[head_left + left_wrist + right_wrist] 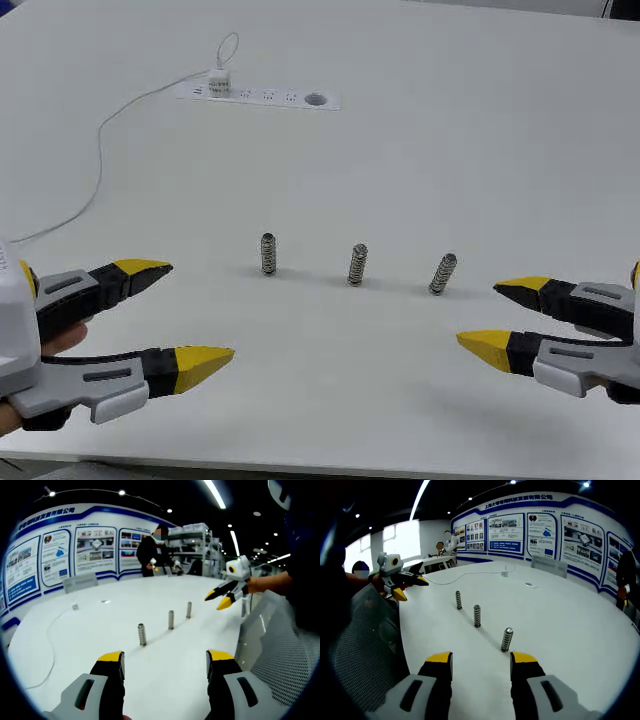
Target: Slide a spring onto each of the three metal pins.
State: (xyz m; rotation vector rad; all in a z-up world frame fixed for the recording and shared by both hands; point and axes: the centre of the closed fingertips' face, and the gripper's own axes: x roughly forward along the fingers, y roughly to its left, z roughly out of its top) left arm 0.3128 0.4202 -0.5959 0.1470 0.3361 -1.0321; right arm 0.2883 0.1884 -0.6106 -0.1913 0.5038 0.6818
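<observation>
Both grippers hang low over the white table, and both are empty. The left gripper has its yellow-tipped jaws spread wide with nothing between them. The right gripper is parted the same way, holding nothing.

Between the two, out ahead of the jaw tips, stands the row of three. The spring nearest the left gripper sits upright on its pin. The middle spring is coiled down over its pin too. The spring nearest the right gripper is on as well, and in the right gripper view the rounded pin head pokes out of its top.

So by my read all three are loaded, and what's left is a check, not a grasp. To do it well, leave the jaws apart and clear of the row, and look for any coil riding high. That right-side spring appears to lean a touch away from the left gripper, though it may just be the lens. If it needs seating, come straight down on its top with one tip, gently, since a sideways nudge could tip the pin.

As for holders, the pins are the only ones here, with one spring apiece. Well beyond both grippers lies a power strip with its white cable.
</observation>
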